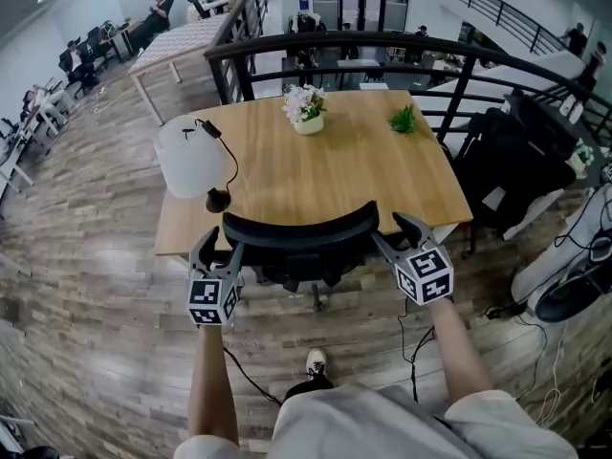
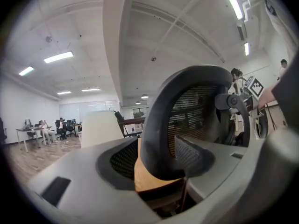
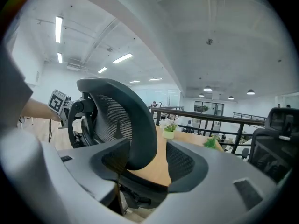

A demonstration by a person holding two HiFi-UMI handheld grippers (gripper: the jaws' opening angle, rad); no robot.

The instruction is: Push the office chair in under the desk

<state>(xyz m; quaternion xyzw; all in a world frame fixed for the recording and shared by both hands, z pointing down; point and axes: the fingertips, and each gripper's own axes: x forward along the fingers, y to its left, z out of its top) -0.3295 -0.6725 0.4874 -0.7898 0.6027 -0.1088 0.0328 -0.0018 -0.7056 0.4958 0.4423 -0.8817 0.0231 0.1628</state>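
Observation:
The black mesh office chair [image 1: 301,229] stands at the near edge of the wooden desk [image 1: 335,175], its seat under the top and its backrest just in front. My left gripper [image 1: 222,245] straddles the backrest's left rim, and my right gripper [image 1: 392,232] straddles the right rim. In the left gripper view the curved rim [image 2: 156,139] sits between the open jaws of the left gripper [image 2: 156,164], with a gap on one side. In the right gripper view the rim [image 3: 140,129] likewise stands between the open jaws of the right gripper [image 3: 147,164].
On the desk are a white lamp [image 1: 189,156], a flower pot [image 1: 306,113] and a small green plant [image 1: 404,120]. A black railing [image 1: 382,44] runs behind it. Dark bags and chairs [image 1: 516,161] crowd the right. Cables [image 1: 416,352] trail on the wooden floor.

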